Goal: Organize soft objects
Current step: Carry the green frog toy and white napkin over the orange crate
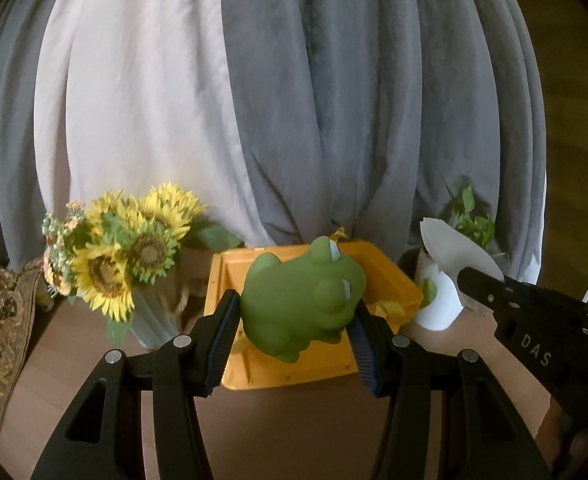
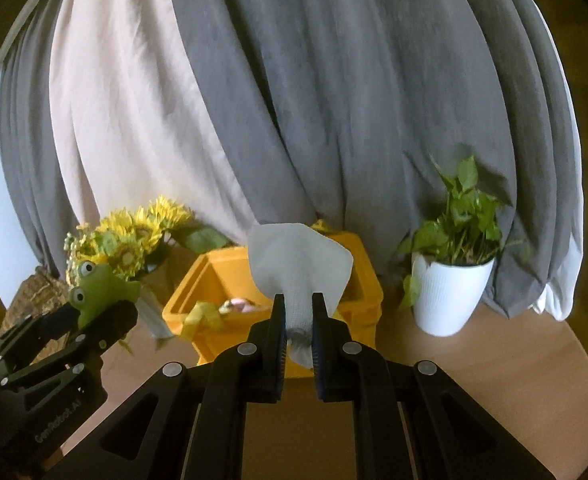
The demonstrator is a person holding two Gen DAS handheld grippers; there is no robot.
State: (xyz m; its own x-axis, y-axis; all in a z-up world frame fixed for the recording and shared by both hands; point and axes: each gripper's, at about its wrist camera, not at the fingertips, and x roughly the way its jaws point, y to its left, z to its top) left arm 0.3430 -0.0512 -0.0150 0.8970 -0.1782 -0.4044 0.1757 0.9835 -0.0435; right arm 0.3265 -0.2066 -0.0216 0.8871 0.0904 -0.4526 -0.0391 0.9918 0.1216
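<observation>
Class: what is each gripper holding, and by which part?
Left gripper clamps the green frog toy across its body, sideways. Right gripper pinches the white cloth by its bunched lower end.

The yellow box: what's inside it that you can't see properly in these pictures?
- Left wrist view: the green frog toy, clamped in the left gripper, covers most of the yellow box; only yellow scraps show.
- Right wrist view: the white cloth, pinched in the right gripper, hides the box's middle.
- Right wrist view: a small pinkish thing inside is too blurred to identify.
- Both views: the box's floor is hidden by its walls.
</observation>
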